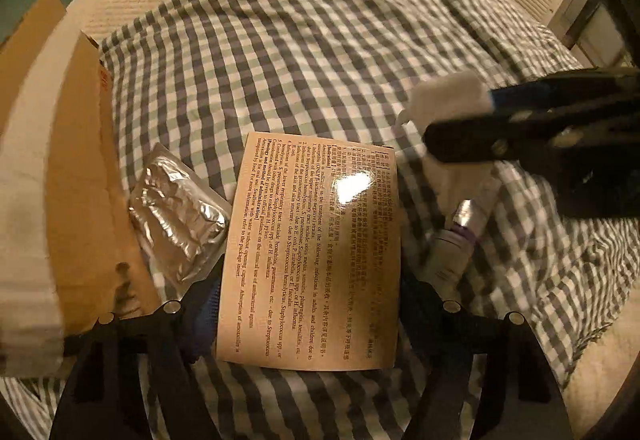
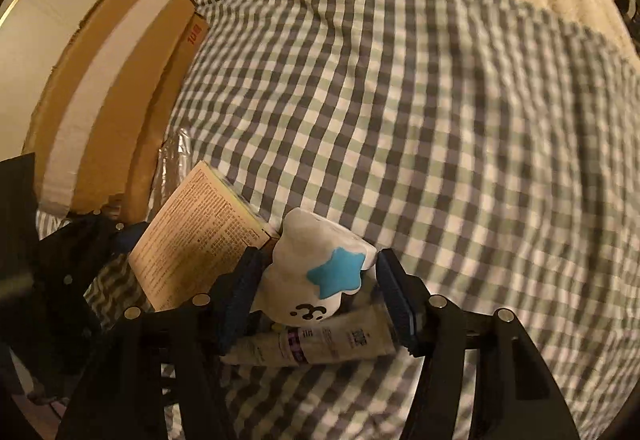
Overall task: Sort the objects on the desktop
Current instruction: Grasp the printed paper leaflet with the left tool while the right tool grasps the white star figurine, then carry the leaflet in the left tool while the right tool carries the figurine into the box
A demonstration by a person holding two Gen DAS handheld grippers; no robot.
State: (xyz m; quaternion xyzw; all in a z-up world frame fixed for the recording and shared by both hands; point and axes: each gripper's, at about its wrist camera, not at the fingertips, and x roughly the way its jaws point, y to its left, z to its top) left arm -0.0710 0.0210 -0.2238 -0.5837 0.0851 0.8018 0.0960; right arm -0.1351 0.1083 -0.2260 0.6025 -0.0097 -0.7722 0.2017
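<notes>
Fingers first: from the left wrist view, my left gripper (image 1: 308, 304) is spread wide either side of the medicine box (image 1: 310, 252) in the lower middle of the frame, blue pads just beside its long edges, but I can't tell if they're actually pressing on it. That box lies flat on the checked cloth (image 1: 304, 52), printed side up. A foil packet (image 1: 178, 216) sits just left of it, against the cardboard box (image 1: 80, 176) along the left edge. At right, my other gripper reaches in over a white plush toy (image 1: 444, 92), with a tube (image 1: 456, 244) lying below it.

Right wrist view: my right gripper (image 2: 316, 300) straddles the plush toy (image 2: 320, 272), lower middle, blue star facing up. Both pads look up against its sides. The tube (image 2: 320, 348) lies crosswise under it, and the medicine box (image 2: 200, 236) sits tilted to the left, touching the toy.
</notes>
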